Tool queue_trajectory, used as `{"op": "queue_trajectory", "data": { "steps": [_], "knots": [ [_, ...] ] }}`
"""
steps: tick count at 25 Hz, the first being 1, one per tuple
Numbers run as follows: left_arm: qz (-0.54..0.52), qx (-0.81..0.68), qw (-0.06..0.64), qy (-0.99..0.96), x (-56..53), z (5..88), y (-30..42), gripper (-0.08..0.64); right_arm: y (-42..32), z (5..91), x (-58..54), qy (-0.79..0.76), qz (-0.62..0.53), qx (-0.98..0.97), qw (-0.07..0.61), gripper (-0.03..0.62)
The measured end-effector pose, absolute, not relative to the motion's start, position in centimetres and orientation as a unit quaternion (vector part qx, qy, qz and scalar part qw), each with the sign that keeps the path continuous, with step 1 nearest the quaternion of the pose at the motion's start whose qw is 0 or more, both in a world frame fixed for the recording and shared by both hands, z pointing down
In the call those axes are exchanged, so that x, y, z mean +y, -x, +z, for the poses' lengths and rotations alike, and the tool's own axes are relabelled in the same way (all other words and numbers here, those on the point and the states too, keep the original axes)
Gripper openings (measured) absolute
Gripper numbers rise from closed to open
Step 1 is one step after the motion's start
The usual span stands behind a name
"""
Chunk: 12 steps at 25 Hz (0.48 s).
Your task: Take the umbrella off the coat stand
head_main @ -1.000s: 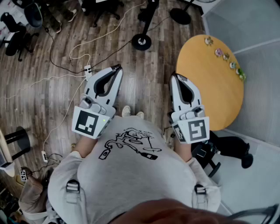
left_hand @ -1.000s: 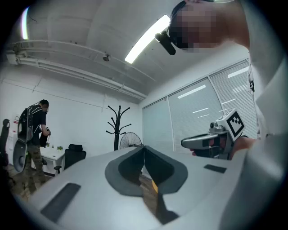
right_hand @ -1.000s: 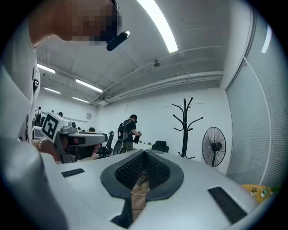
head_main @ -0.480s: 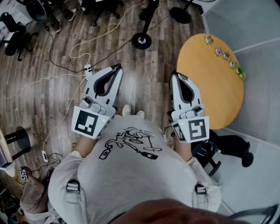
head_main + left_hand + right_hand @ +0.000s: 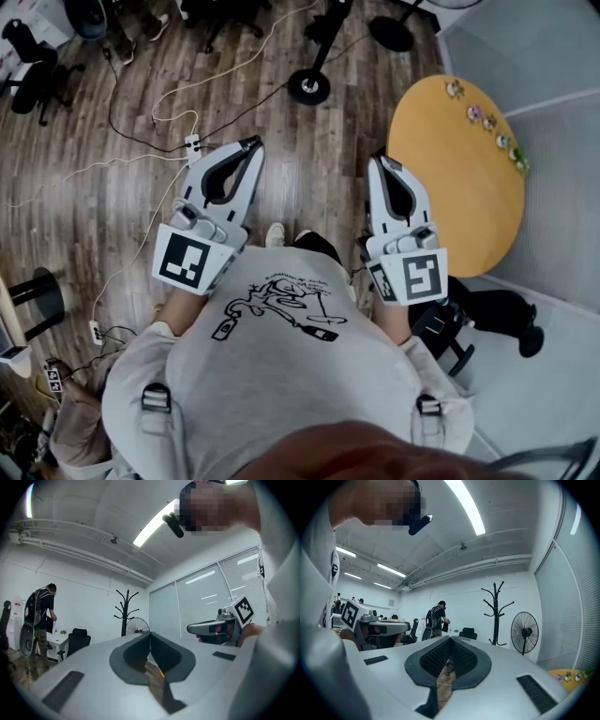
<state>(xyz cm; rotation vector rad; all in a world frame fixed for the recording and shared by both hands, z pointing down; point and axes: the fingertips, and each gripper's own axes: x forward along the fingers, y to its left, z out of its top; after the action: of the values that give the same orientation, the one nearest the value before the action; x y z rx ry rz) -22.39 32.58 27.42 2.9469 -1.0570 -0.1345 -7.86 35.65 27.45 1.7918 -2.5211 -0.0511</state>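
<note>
A black coat stand [image 5: 497,612] with curved hooks rises against the far white wall; it also shows in the left gripper view as the coat stand [image 5: 125,609]. I see no umbrella in any view. My left gripper [image 5: 251,143] and right gripper [image 5: 378,160] are held level, side by side in front of the person's chest, over the wooden floor. The left gripper [image 5: 150,634] has its jaws together with nothing between them. So does the right gripper [image 5: 451,639]. Both point towards the stand, which is far off.
A round orange table [image 5: 450,178] with small figures at its far edge stands on the right. A pedestal fan [image 5: 525,633] is beside the stand. Cables and a power strip [image 5: 192,145] lie on the floor. Round pole bases [image 5: 309,86], office chairs and a distant person [image 5: 437,617] lie ahead.
The person has stepped forward a little, and a dark trouser leg now shows between the two grippers. Both grippers moved along with the body and stayed shut.
</note>
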Motion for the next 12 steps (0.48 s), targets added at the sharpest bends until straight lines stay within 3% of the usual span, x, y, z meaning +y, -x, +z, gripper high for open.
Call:
{"op": "queue_trajectory", "data": {
  "steps": [12],
  "knots": [
    [-0.042,-0.331,0.005,-0.943,31.0,27.6,22.5,0.009,8.0,28.2,34.0,-0.585,-0.011,-0.81,0.027,0.015]
  ]
}}
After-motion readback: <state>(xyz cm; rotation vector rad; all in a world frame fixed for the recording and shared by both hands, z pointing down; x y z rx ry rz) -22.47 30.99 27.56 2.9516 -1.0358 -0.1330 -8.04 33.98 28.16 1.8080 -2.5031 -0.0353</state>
